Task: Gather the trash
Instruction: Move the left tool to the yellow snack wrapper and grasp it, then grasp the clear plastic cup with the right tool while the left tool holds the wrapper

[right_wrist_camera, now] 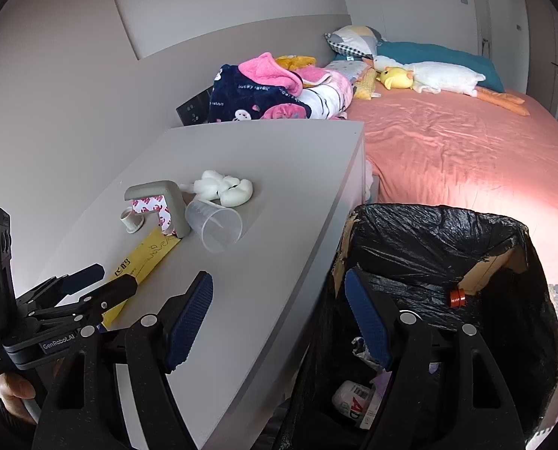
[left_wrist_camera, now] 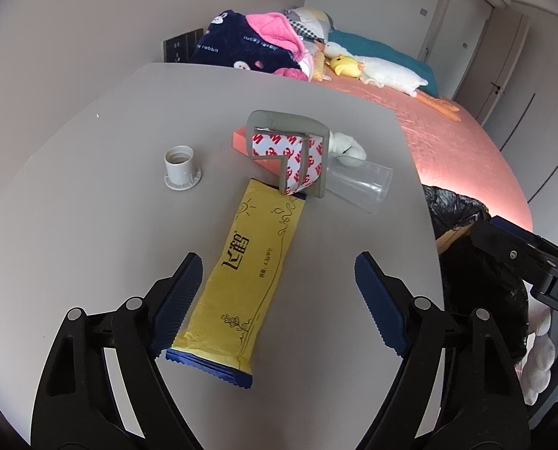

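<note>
A yellow wrapper (left_wrist_camera: 241, 273) with blue ends lies on the grey table (left_wrist_camera: 110, 172). My left gripper (left_wrist_camera: 279, 285) is open, its fingers on either side of the wrapper's near half, just above it. Beyond lie a grey corner guard (left_wrist_camera: 297, 150) with red-white tape, a clear plastic cup (left_wrist_camera: 357, 187) on its side, a white cap (left_wrist_camera: 181, 168), an orange block (left_wrist_camera: 241, 138) and white foam pieces (left_wrist_camera: 348, 146). My right gripper (right_wrist_camera: 279, 300) is open and empty, over the table's edge beside the black-lined trash bin (right_wrist_camera: 447, 262). The left gripper (right_wrist_camera: 91, 285) shows in the right wrist view.
The bin holds a red cap (right_wrist_camera: 457, 297) and crumpled packaging (right_wrist_camera: 353, 401). A pink bed (right_wrist_camera: 466, 150) with plush toys, pillows and a heap of clothes (right_wrist_camera: 271, 90) lies behind the table. A wall runs along the table's left side.
</note>
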{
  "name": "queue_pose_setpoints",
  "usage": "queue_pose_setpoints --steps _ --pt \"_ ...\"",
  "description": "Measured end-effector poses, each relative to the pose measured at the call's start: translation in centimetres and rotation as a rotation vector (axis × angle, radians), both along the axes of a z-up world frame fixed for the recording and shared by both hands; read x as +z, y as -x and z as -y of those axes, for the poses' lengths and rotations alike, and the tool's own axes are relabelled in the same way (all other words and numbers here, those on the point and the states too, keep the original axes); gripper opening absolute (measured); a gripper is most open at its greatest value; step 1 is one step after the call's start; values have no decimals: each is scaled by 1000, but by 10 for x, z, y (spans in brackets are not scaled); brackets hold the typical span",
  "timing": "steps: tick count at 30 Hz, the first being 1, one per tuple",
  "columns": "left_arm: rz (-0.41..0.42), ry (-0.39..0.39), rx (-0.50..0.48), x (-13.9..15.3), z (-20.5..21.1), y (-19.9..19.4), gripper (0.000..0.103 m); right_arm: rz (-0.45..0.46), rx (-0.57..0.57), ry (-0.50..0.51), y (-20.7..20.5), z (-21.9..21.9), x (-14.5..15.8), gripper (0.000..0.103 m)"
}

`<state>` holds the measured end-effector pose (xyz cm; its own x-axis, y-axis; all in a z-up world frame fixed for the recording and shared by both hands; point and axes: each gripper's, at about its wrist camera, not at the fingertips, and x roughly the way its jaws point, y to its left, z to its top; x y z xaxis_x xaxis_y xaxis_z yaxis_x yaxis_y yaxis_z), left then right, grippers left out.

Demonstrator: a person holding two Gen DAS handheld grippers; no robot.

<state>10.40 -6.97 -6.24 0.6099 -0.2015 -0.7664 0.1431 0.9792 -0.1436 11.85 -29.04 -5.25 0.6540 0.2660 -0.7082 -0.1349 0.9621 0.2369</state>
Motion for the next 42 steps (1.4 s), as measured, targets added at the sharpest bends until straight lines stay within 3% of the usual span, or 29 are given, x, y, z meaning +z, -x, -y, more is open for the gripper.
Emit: queue_pose_setpoints --steps 13,20,28,42 --pt "-59 -45 6 -15 -10 -7 43 -13 51 19 -15 -22 -6 74" --pt "-64 25 29 -9 -23 -6 23 -7 80 33 -24 -32 -5 74" --pt "-19 90 100 11 -50 3 22 -16 116 37 -39 -44 -8 74" --pt "5 144 130 24 -70 12 22 -25 168 95 -73 -71 -21 74"
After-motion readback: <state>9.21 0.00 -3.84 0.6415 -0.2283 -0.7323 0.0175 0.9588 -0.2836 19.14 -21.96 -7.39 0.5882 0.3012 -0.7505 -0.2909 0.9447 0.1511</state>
